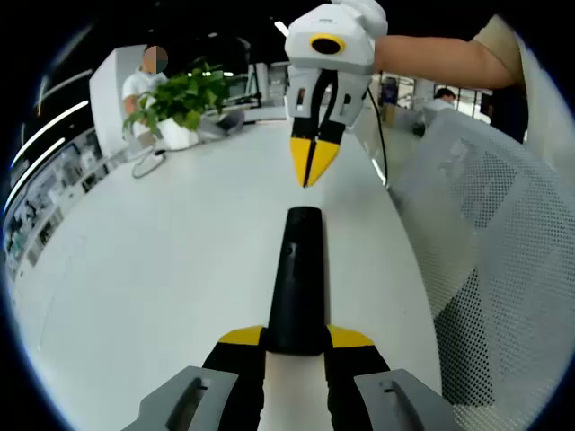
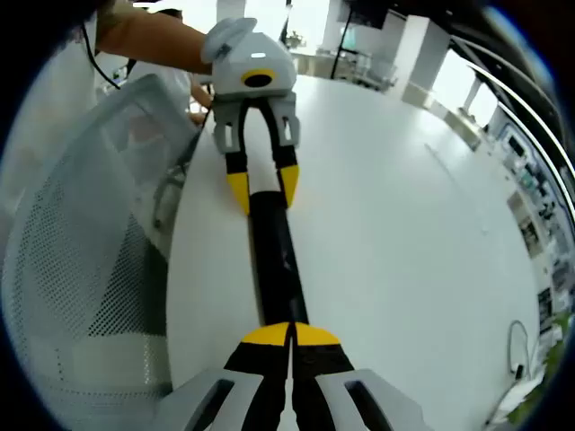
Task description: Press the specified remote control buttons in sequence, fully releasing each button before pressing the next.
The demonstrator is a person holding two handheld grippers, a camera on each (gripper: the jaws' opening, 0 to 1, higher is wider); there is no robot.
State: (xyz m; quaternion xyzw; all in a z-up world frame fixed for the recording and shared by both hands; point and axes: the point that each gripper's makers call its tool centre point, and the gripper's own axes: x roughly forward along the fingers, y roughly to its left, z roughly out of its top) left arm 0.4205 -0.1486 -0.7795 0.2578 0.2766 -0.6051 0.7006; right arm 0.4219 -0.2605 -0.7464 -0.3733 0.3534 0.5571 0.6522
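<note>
Two grippers shared one job: my left gripper [image 1: 296,339] was clamped on the near end of the black remote control [image 1: 297,278], steadying it flat on the white table [image 1: 171,269]. My right gripper [image 1: 314,171], jaws pinched together with nothing between them, pointed its tip down above the remote's far end, I judged to prod buttons. A mesh chair [image 1: 485,242] stood beside the table.

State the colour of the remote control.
Black remote control, clearest in the left gripper view.
</note>
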